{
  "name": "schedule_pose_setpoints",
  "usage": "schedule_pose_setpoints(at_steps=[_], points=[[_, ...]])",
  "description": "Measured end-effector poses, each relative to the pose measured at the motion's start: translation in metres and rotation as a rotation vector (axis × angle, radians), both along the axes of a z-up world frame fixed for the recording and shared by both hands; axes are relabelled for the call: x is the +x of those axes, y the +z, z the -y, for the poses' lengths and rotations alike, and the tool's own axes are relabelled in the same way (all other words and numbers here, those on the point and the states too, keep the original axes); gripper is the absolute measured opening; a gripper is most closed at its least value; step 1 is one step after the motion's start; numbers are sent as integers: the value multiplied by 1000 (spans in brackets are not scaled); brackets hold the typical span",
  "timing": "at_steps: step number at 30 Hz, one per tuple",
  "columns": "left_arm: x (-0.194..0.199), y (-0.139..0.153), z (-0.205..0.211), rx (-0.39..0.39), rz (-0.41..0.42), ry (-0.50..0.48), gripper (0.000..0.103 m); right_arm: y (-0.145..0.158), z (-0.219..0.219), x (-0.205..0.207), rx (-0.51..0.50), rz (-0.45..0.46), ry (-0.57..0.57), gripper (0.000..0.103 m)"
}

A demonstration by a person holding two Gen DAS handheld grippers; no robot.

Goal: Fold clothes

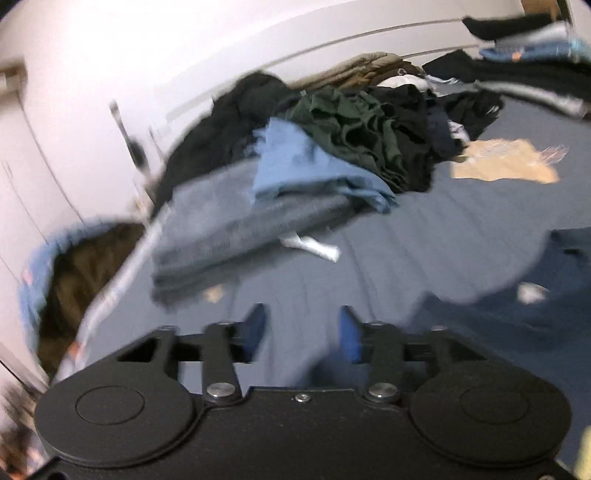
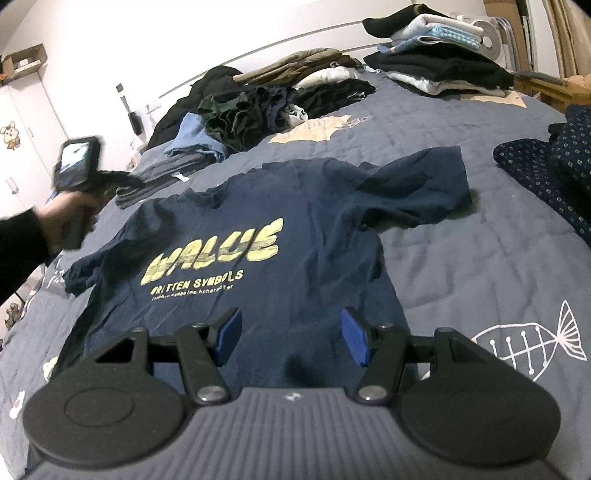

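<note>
Navy cotton, printed in yellow with "WALUE" and "WRITTEN SYMBOLS", lies spread face up on the bed: this T-shirt has its hem toward the right wrist camera and its collar away from it, one sleeve reaching right, the other left. The right tongs hover over the hem with their blue pads apart and nothing between them.

At the left edge of that view a hand in a black sleeve grips the left tongs' handle, raised above the bed beside the shirt's left sleeve. In the left wrist view (badly smeared) the left tongs stand apart with only the blue-grey quilt behind them; a dark shirt edge shows to their right.

Farther up the bed, a loose heap of dark clothes sits beside a light blue garment on folded grey pieces. A neat folded stack stands at the far right, near a white fan. A white fish-skeleton drawing marks the quilt.
</note>
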State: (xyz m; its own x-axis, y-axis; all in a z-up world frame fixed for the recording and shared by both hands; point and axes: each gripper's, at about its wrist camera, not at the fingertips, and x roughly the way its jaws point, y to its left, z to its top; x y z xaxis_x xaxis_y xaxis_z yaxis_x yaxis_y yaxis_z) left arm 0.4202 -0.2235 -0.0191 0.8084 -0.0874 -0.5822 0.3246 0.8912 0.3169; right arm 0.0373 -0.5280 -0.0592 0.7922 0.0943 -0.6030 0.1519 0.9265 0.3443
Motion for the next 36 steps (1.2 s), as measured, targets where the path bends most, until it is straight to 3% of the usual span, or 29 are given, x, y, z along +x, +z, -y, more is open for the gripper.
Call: schedule_pose_setpoints(at_steps=[5, 7, 11, 14, 20, 23, 26, 32, 35, 36], points=[[-95, 27, -49, -123, -29, -47, 52, 7, 0, -1, -2, 23, -5, 59], [-135, 35, -69, -222, -58, -40, 54, 9, 1, -1, -1, 27, -15, 59], [-184, 30, -113, -457, -113, 76, 58, 14, -2, -3, -2, 41, -31, 59], [-203, 10, -150, -630, -134, 175, 58, 17, -7, -4, -5, 58, -15, 59], [-193, -35, -205, -860, -167, 303, 57, 17, -19, -5, -19, 67, 6, 59], [-175, -47, -218, -868, -138, 360, 56, 16, -23, -3, -10, 87, 15, 59], [-169, -50, -226, -814, -77, 356, 56, 13, -28, -1, -3, 99, 23, 59], [-145, -55, -213, -595, -5, 233, 56, 5, -33, 4, 23, 89, 36, 59], [-125, -69, -208, -588, -34, 199, 53, 1, -35, 6, -1, 73, 36, 59], [-121, -75, -206, -571, -44, 204, 43, 0, -35, 7, -3, 68, 34, 59]])
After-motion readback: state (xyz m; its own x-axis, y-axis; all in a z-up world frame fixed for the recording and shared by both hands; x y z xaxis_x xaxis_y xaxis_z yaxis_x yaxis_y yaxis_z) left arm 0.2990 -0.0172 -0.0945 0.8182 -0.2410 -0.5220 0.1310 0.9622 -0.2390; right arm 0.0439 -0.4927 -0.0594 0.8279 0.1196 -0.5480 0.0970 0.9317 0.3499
